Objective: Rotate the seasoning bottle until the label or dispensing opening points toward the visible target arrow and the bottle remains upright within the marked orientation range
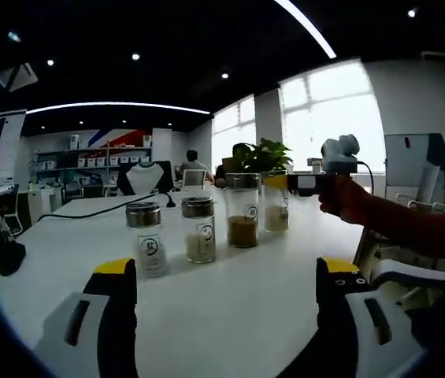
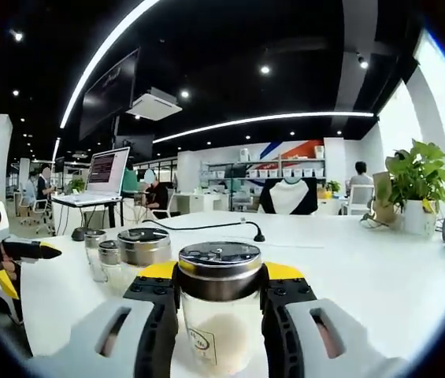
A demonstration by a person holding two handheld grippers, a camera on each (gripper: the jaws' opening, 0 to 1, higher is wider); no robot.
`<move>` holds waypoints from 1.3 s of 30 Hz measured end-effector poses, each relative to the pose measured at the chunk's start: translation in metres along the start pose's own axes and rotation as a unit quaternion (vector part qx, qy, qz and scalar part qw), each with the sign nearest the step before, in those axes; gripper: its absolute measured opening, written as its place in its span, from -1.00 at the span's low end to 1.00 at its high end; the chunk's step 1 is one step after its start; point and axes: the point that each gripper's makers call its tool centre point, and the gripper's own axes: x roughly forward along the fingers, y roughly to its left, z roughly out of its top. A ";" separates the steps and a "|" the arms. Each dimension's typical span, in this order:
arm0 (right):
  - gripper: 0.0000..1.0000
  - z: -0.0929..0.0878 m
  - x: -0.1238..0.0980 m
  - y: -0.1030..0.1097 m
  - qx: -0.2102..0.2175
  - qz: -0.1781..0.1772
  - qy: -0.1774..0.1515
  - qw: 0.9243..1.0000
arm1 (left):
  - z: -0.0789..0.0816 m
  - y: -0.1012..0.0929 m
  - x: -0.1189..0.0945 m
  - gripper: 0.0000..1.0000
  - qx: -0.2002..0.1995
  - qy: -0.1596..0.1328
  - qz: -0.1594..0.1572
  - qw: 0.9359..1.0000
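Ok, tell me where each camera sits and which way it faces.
Left gripper view: rides the left gripper, held low over the table, facing a row of four bottles and the windows; its open jaws rise at the bottom, and the person's hand holds the right gripper at the far bottle.
Right gripper view: rides the right gripper, looking back along the row; its jaws clamp that bottle, the left gripper at far left.
Shared: table, bottles, plant.

Bare white table (image 1: 230, 315) ahead of left tool (image 1: 226, 287); row of four jars (image 1: 198, 230) blocks beyond.
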 end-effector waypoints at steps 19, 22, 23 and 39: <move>-0.24 -0.001 0.005 -0.005 0.012 0.002 -0.012 1.000 | 0.004 -0.003 -0.001 0.99 0.002 -0.005 -0.002 1.000; -0.23 0.000 0.006 -0.004 0.011 0.002 -0.014 1.000 | 0.005 -0.002 -0.003 0.99 0.003 -0.005 -0.001 1.000; -0.23 -0.001 0.005 -0.004 0.010 0.004 -0.012 1.000 | 0.006 -0.001 -0.003 0.99 0.004 -0.005 -0.001 1.000; -0.23 -0.004 0.001 -0.003 0.009 0.027 -0.013 1.000 | 0.005 -0.001 -0.003 0.99 0.006 -0.005 -0.003 1.000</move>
